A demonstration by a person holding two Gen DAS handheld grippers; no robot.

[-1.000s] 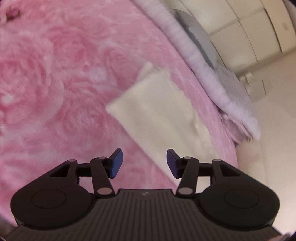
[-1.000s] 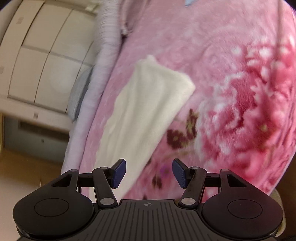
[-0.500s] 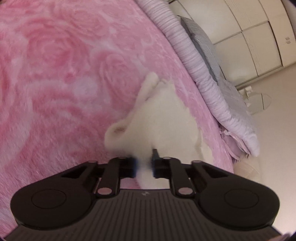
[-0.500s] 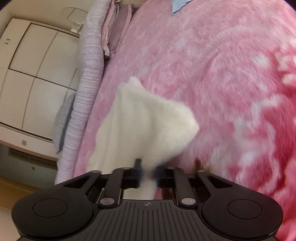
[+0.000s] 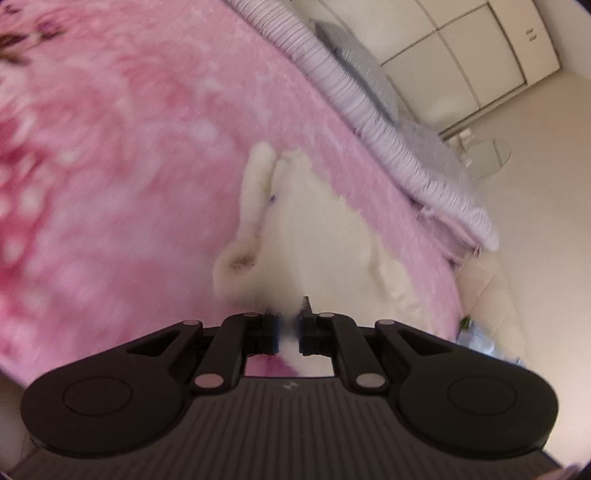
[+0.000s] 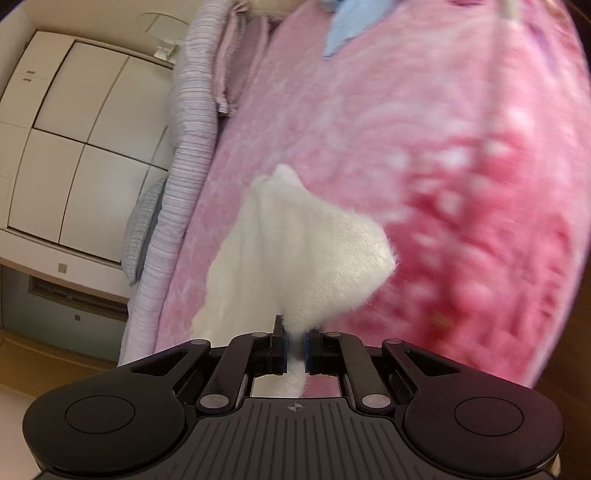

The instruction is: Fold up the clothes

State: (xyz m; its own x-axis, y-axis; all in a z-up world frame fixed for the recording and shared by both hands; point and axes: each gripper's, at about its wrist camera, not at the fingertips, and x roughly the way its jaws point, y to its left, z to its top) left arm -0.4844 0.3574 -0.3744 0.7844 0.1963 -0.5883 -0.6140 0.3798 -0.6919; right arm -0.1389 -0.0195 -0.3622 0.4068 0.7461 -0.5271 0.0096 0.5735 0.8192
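Your left hand-held gripper (image 5: 288, 330) is pinched together on the near edge of the one white fuzzy garment (image 5: 314, 240), its blue pads nearly touching with cloth between them. The garment rises from the jaws and drapes away over the pink floral blanket (image 5: 129, 147) on the bed. Your right hand-held gripper (image 6: 295, 350) is likewise clamped on the same garment (image 6: 295, 258), which bunches up just ahead of the fingers. Farther off lies one light blue cloth (image 6: 347, 26).
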